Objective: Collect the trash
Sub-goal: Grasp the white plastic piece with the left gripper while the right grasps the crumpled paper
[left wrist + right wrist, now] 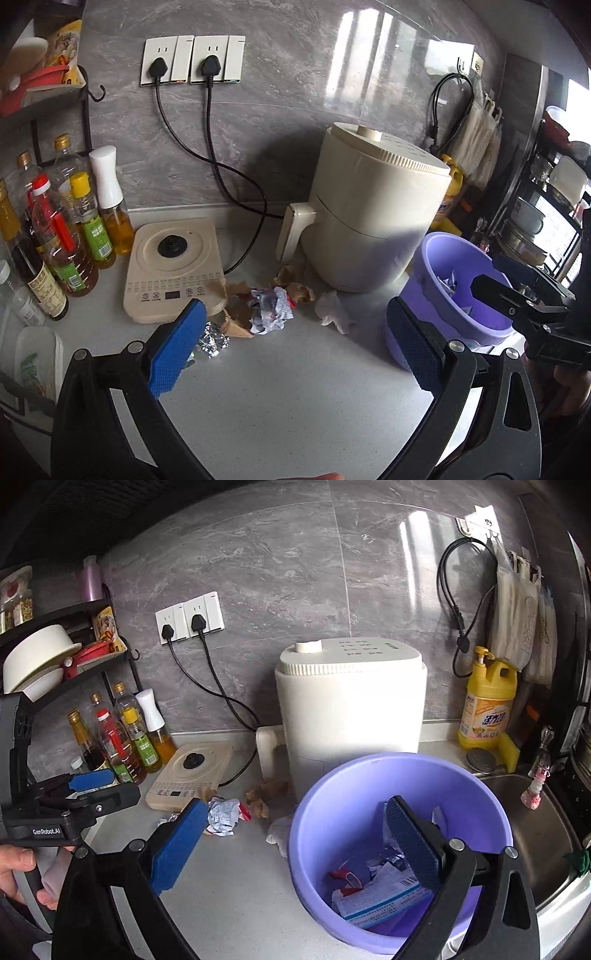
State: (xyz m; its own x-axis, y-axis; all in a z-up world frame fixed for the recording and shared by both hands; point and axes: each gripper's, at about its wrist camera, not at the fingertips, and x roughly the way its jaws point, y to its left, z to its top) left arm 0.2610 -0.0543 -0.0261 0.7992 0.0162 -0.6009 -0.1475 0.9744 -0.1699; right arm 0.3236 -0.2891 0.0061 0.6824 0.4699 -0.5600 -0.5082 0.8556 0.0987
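Loose trash lies on the grey counter in front of the air fryer: a crumpled printed wrapper [269, 311], brown paper scraps [293, 286], a white tissue [333, 313] and a foil ball [213, 341]. A purple bucket [458, 266] at the right holds several wrappers [380, 890]. My left gripper [295, 354] is open and empty, hovering above the counter just short of the trash. My right gripper [295, 849] is open and empty over the bucket's [332, 794] left rim, one pad inside it. The wrapper [221, 814] and tissue [279, 829] also show in the right wrist view.
A cream air fryer [373, 218] stands behind the trash. A kettle base [171, 266] and several oil and sauce bottles [70, 236] stand left. Two black cords [221, 173] run from the wall sockets. A yellow detergent bottle [487, 701] and a sink [535, 834] are right.
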